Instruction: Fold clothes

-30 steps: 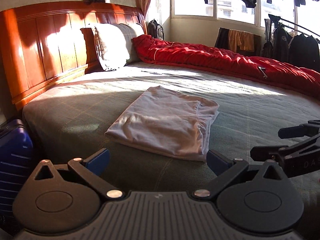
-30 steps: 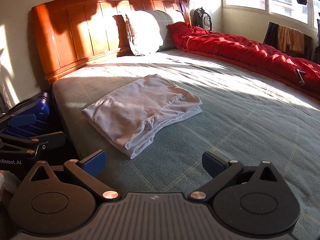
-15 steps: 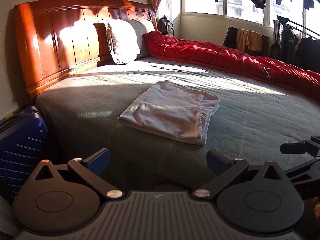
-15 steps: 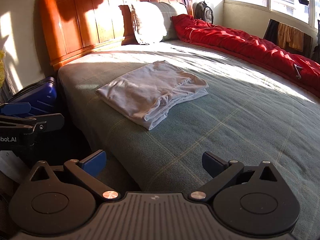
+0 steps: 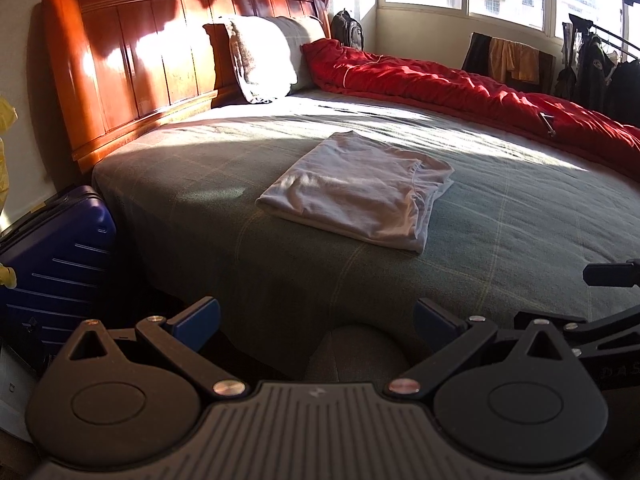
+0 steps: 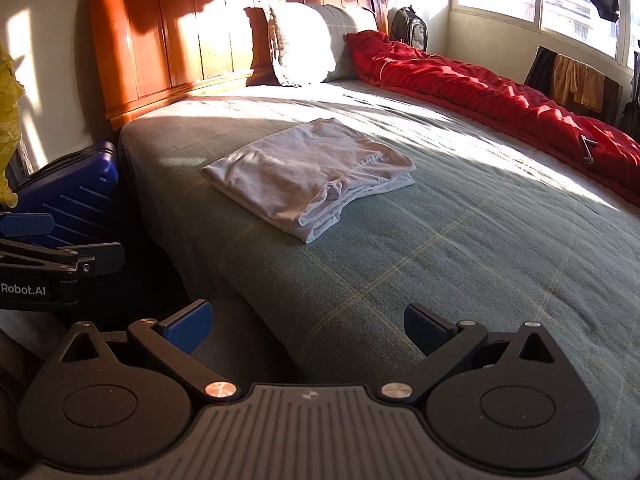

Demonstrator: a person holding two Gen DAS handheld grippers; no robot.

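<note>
Lying flat on the green checked bedspread (image 5: 500,216) was one folded pale garment (image 5: 356,188), squared into a rectangle with its layered open edges toward the right and its folded edge toward the left; in the right wrist view the same garment (image 6: 308,172) sat near the bed's left side, partly in sunlight, partly in shade. Left gripper (image 5: 318,318): empty, fingers spread wide, blue pads (image 5: 198,316) well apart, held off the foot of the bed and well apart from the garment. Right gripper (image 6: 308,322): likewise empty and spread wide, one blue pad (image 6: 188,320) lit, the other in shadow, positioned over the bed's near edge, nothing between its fingers. Each gripper showed at the margin of the other's view, the right one at the right edge of the left wrist view, the left one at the left edge of the right wrist view. Other items recorded: wooden headboard (image 5: 152,60) against the wall; pillow (image 5: 268,60) leaning on it; red quilt (image 5: 460,88) bunched along the far side of the bed; blue suitcase (image 5: 56,256) standing on the floor beside the bed, near the headboard end; dark backpack (image 6: 410,30) in the corner by the window; clothes hung on a rack (image 5: 592,68) at the window side.
</note>
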